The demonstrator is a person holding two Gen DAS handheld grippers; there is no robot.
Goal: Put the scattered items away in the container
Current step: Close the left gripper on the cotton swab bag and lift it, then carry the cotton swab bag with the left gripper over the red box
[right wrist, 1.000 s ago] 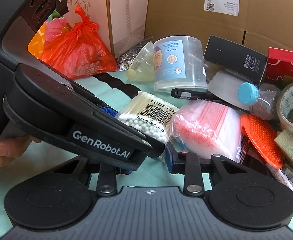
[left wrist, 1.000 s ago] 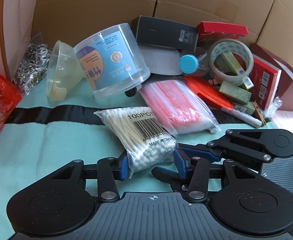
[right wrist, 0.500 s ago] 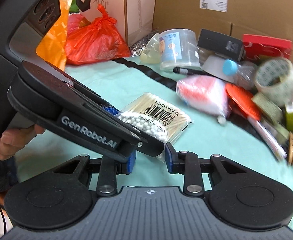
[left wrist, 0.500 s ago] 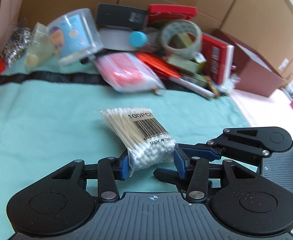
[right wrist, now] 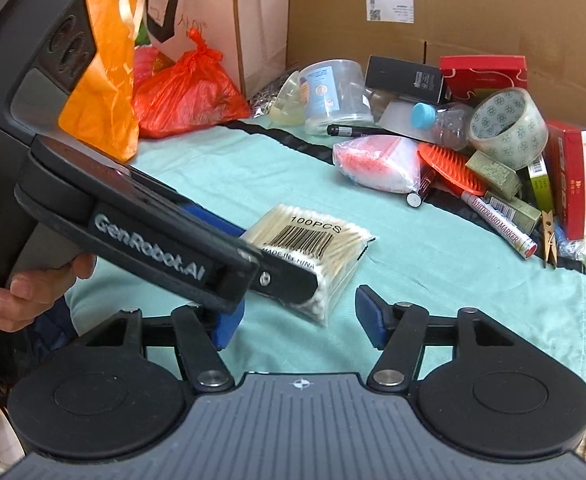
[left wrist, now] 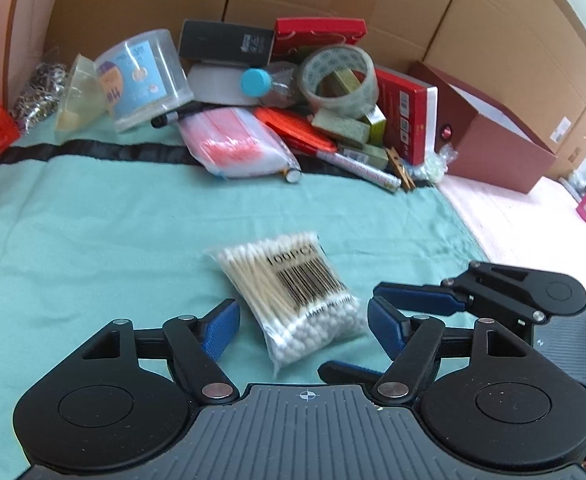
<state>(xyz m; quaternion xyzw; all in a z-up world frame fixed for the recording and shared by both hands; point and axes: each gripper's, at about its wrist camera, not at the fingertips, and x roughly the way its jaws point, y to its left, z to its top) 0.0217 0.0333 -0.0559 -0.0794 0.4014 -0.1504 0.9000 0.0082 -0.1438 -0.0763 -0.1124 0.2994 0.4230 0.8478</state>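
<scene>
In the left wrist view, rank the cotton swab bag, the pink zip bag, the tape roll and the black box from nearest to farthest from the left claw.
1. Cotton swab bag: on the teal cloth between the open fingers of the left claw.
2. Pink zip bag: front of the pile, left of centre.
3. Tape roll: higher in the pile, to the right.
4. Black box: at the back, by the cardboard.

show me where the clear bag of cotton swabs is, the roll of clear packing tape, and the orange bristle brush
clear bag of cotton swabs [left wrist: 293, 292], left wrist view, on the barcode label.
roll of clear packing tape [right wrist: 507, 128], right wrist view, on its printed outer band.
orange bristle brush [right wrist: 449, 168], right wrist view, on the bristled face.
</scene>
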